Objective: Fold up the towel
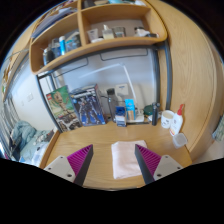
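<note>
A white towel (127, 158) lies folded into a small rectangle on the wooden table (100, 172). It rests between my fingers, nearer the right one. My gripper (113, 165) is open, its magenta pads (81, 158) wide apart, and holds nothing. The right finger (148, 161) sits beside the towel's right edge; whether it touches is unclear.
Beyond the table stands a wooden desk nook with shelves (95, 45) of clutter, a blue box (121, 115), bottles (176, 120) at the right, and books (65, 105) at the left. A wooden side wall (195, 70) rises at the right.
</note>
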Available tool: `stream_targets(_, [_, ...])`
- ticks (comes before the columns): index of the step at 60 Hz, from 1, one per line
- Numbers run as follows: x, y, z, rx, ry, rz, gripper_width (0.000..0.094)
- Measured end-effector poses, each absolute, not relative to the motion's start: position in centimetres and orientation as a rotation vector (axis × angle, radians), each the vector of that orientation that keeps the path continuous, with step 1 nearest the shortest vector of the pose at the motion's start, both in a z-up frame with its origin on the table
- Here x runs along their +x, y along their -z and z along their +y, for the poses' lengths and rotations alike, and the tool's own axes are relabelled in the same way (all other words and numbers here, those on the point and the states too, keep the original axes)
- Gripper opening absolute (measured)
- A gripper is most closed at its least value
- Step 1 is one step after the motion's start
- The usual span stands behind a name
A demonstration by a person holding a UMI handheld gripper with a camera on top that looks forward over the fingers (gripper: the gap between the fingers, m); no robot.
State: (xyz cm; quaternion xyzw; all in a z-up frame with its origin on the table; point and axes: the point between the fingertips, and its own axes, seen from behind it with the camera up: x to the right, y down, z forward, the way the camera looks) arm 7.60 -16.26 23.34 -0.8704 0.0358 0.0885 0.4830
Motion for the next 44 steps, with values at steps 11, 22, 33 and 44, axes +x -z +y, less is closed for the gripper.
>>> stream_targets(11, [3.0, -26.6, -21.9, -2.058, -0.170, -0.003, 0.0852])
stream_targets(22, [0.2, -27.1, -26.4, -2.050, -0.145, -0.049, 0.0852])
stream_targets(33, [-1.8, -26.3, -29.4, -2.058, -0.127, -0.083, 0.0849])
stream_targets(44, [-2.9, -26.2, -30.8, -2.053, -0.129, -0.085, 0.0851])
